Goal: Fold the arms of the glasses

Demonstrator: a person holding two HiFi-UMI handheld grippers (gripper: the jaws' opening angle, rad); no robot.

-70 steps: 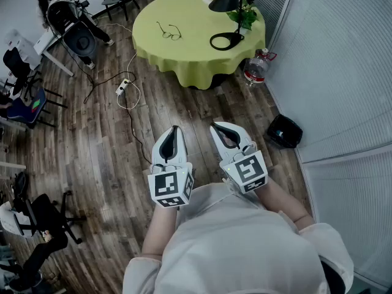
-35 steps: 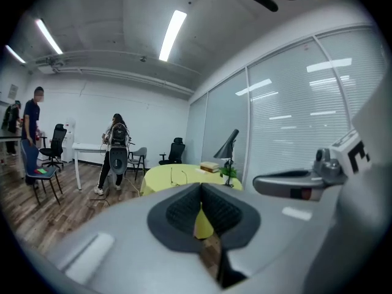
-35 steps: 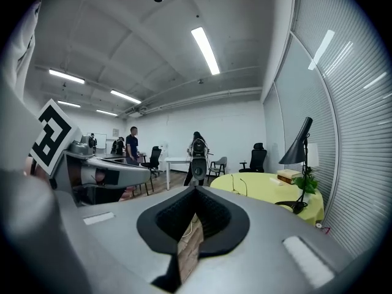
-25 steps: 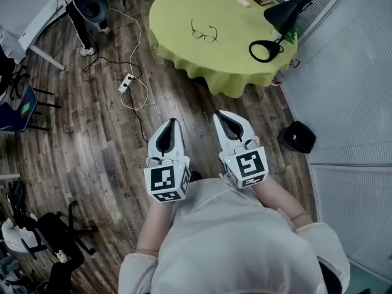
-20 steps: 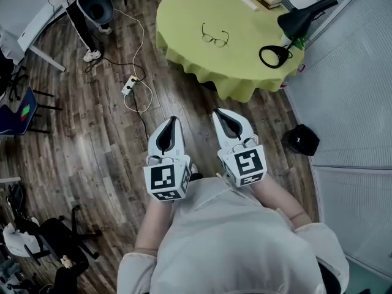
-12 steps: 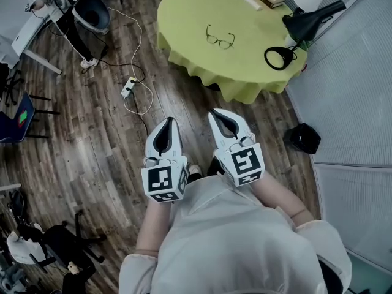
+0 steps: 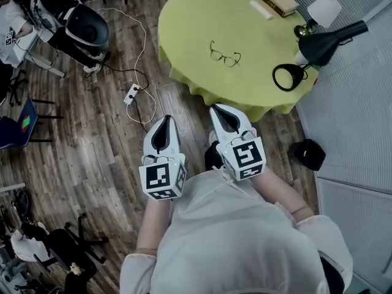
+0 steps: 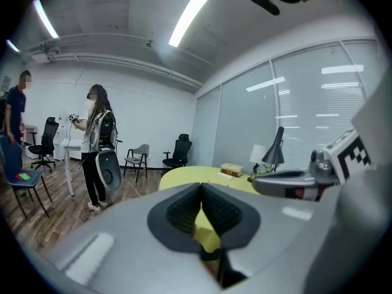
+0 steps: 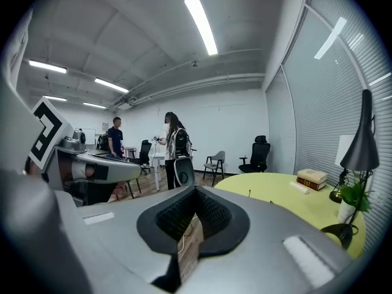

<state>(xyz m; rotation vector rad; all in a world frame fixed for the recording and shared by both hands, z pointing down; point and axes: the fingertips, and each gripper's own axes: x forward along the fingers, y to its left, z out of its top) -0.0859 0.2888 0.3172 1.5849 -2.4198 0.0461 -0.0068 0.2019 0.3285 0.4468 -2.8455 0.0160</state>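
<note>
Only the head view shows the glasses point(image 7: 225, 54) clearly, lying on the table point(image 7: 196, 17). The left gripper point(image 7: 165, 120) and right gripper point(image 7: 218, 109) each have their jaws clenched, empty.

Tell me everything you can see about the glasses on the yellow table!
The glasses are small, with a thin dark frame that looks like wire and two roundish clear lenses. Both arms look opened out, not folded, and point toward the table's far side. They rest alone near the middle of the round table with its yellow-green cover. Nothing but that cover touches them.
</note>
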